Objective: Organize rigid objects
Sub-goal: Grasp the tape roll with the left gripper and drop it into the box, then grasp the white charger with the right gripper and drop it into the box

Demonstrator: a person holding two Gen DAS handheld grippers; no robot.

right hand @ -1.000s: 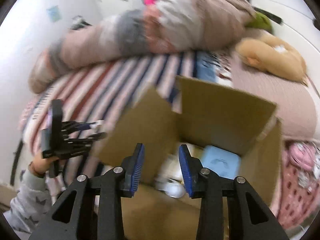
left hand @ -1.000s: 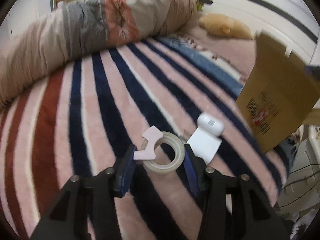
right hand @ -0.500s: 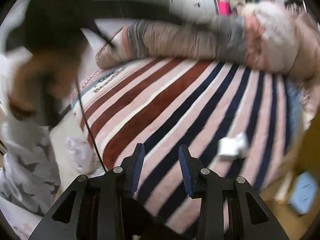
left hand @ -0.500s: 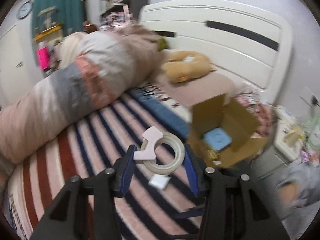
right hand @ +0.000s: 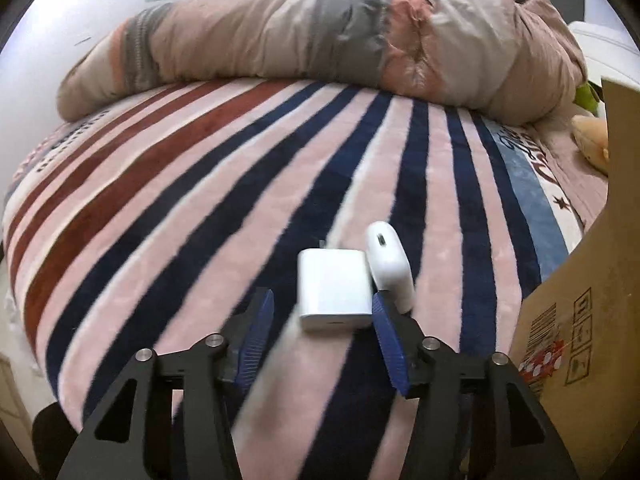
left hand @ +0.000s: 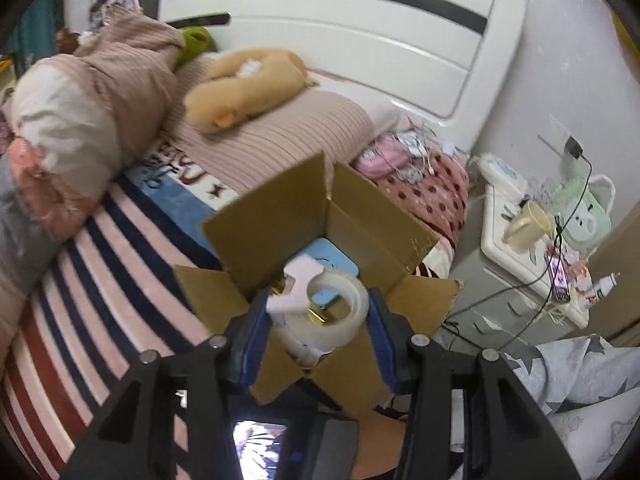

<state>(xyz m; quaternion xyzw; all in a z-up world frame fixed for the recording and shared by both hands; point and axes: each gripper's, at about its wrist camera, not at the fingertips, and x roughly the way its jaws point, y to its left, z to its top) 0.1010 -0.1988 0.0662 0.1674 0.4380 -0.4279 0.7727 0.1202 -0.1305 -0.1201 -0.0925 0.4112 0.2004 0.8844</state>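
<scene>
A clear tape roll with a pink cutter piece hangs over the open cardboard box, and my left gripper is shut on it. A blue item lies inside the box. In the right wrist view a white charger block and a white earbud case lie side by side on the striped blanket. My right gripper hovers low over them with its jaws opening. The block's near end sits between the jaws, close to the right pad, and is not pressed.
The box's outer wall rises just right of my right gripper. A rolled duvet runs along the far side of the bed. A plush toy lies by the headboard. A cluttered bedside table and a star-patterned sleeve are at the right.
My left gripper lifted the tape roll off the blanket and swung it over the box. My right gripper left the box, dropped toward the blanket by the white charger, and its jaws widened.
</scene>
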